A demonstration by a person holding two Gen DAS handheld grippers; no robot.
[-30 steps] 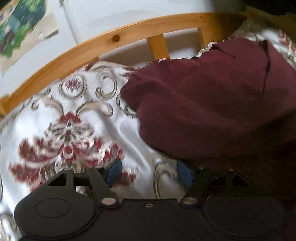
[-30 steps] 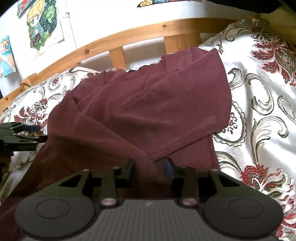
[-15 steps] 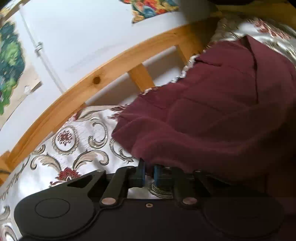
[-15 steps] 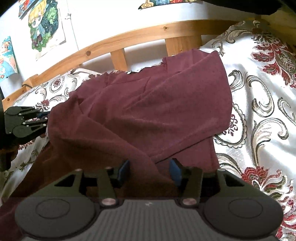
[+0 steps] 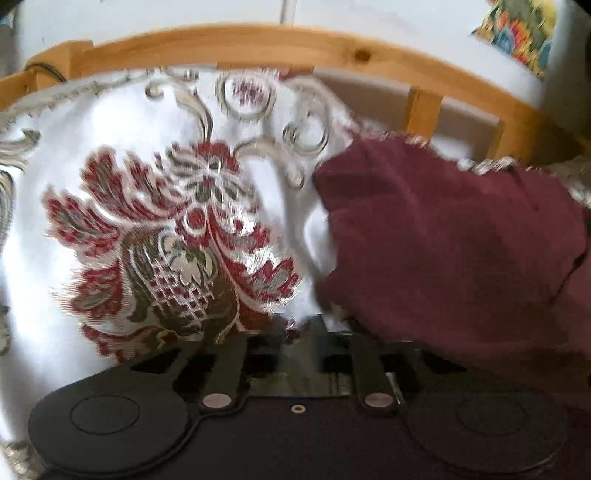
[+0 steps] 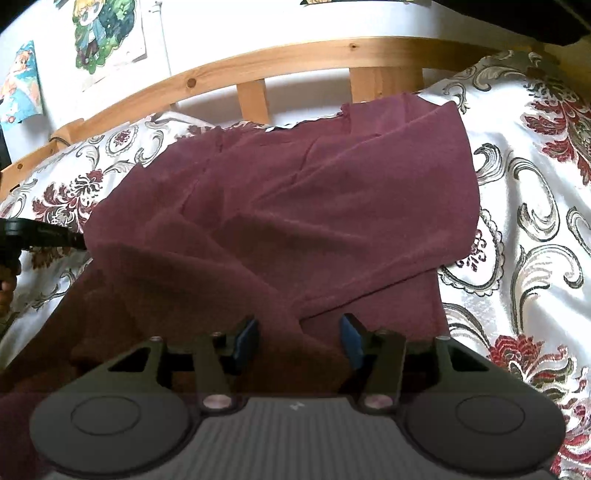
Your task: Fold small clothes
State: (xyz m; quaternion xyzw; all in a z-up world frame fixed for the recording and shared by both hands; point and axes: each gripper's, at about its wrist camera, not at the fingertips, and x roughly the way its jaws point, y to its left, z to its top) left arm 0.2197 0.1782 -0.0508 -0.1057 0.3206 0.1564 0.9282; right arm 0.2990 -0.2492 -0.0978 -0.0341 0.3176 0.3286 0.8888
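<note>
A maroon garment (image 6: 295, 214) lies rumpled on the patterned bedspread (image 6: 535, 240), with folds across its middle. My right gripper (image 6: 298, 338) is open, its blue-padded fingers on either side of a raised fold at the garment's near edge. The garment also shows at the right of the left wrist view (image 5: 443, 251). My left gripper (image 5: 317, 328) is low at the garment's left edge; the view is blurred and its fingertips are dark and hard to read. The left gripper also shows at the far left of the right wrist view (image 6: 40, 236).
A curved wooden headboard rail (image 6: 295, 59) with upright slats runs along the back, against a white wall with cartoon posters (image 6: 107, 33). The white, red and silver bedspread (image 5: 166, 229) stretches to the left and right of the garment.
My right gripper has opened from nearly shut around the fold. My left gripper shut at the garment's left edge, then swung left, so the bedspread now fills its view.
</note>
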